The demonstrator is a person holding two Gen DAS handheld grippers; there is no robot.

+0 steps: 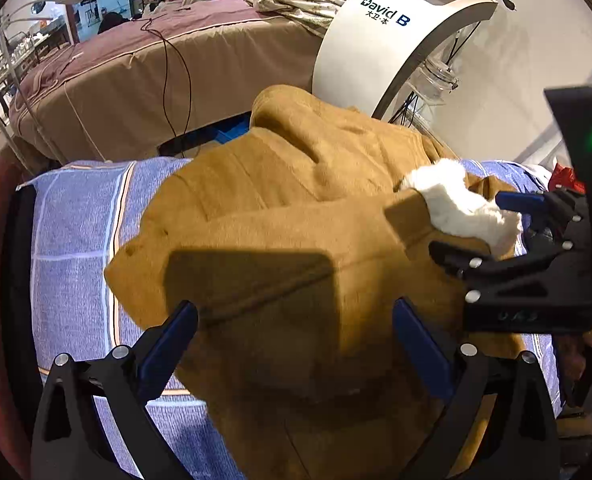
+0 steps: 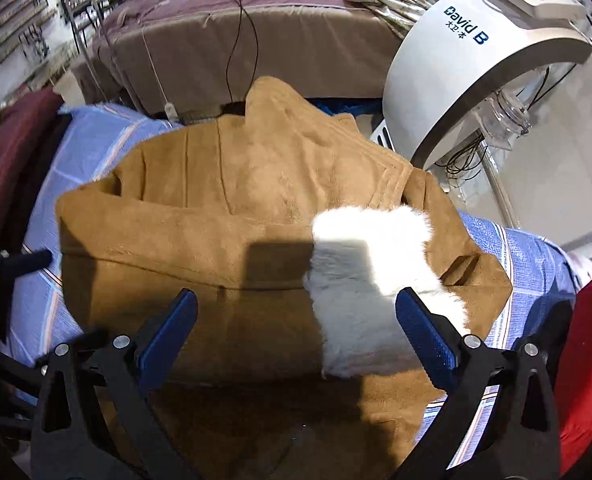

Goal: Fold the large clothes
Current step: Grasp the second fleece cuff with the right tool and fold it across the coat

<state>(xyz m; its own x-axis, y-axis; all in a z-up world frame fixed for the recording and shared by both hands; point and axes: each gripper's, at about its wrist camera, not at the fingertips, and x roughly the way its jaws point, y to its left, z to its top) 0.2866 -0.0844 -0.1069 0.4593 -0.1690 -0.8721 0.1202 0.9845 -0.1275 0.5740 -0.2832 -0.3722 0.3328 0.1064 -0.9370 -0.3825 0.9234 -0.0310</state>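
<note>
A tan suede coat (image 1: pixel 296 208) with white fleece lining (image 1: pixel 460 200) lies partly folded on a blue checked sheet (image 1: pixel 76 216). It also shows in the right wrist view (image 2: pixel 224 200), with its fleece (image 2: pixel 368 248) turned out at the right. My left gripper (image 1: pixel 296 332) is open and empty, just above the coat's near part. My right gripper (image 2: pixel 296 320) is open above the coat, one finger over the fleece. In the left wrist view the right gripper (image 1: pixel 484 224) sits at the fleece edge on the right.
A white "David B" machine (image 1: pixel 380 40) stands behind the coat at the right. A brown treatment bed (image 1: pixel 168 76) with a black cable lies beyond. A dark red cloth (image 2: pixel 12 152) lies at the left, a red item (image 2: pixel 588 352) at the right.
</note>
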